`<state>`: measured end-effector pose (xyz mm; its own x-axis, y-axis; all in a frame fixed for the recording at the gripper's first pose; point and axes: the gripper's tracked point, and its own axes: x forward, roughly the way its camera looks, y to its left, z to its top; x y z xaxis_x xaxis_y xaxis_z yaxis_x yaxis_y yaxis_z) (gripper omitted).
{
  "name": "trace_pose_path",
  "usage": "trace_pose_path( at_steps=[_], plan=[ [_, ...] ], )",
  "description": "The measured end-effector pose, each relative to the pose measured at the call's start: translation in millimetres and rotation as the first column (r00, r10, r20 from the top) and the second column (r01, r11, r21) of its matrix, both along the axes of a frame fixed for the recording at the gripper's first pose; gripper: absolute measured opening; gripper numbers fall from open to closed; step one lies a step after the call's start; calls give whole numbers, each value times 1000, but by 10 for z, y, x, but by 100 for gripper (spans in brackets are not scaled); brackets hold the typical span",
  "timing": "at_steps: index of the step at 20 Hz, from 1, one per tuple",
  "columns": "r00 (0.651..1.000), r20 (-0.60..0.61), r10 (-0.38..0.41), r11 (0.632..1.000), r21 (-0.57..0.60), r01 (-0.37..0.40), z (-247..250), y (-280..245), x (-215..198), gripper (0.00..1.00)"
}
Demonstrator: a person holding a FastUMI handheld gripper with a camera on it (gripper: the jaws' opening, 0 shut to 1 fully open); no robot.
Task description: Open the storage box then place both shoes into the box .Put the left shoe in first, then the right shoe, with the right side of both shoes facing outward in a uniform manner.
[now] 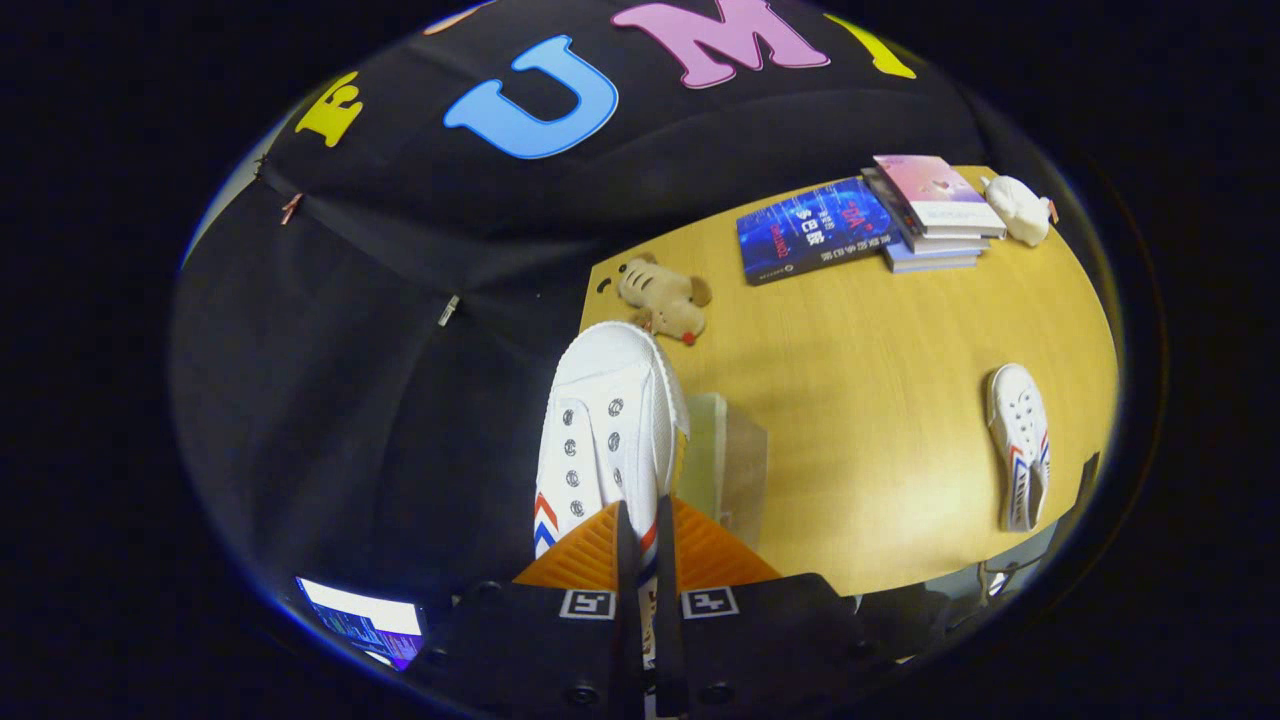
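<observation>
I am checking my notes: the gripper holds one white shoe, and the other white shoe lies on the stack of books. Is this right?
Not quite. In the gripper view the gripper is shut on one white shoe, but the other shoe lies on the bare wooden table, apart from the stack of books.

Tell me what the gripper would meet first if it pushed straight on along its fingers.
The gripper is shut on the white shoe; beyond the toe, the plush toy at the table edge looks first, though depth is unclear.

gripper (pixel 645 545) clamps shoe (pixel 608 430) | clear box (pixel 735 470) just right | second shoe (pixel 1020 440) far right on table (pixel 880 350)
</observation>
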<state>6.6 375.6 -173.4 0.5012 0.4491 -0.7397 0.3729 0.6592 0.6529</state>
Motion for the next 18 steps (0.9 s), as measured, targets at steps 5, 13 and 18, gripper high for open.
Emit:
trace_pose_path(
  at_steps=[5, 13, 18],
  plan=[
    [991, -129, 18, 1000, 15, -16, -490, 675, -43, 9],
    [969, -247, 13, 998, -62, -29, -1364, 1149, 183, 9],
    [953, -288, 94, 995, 46, -85, -1549, 1473, 72, 40]
  ],
)
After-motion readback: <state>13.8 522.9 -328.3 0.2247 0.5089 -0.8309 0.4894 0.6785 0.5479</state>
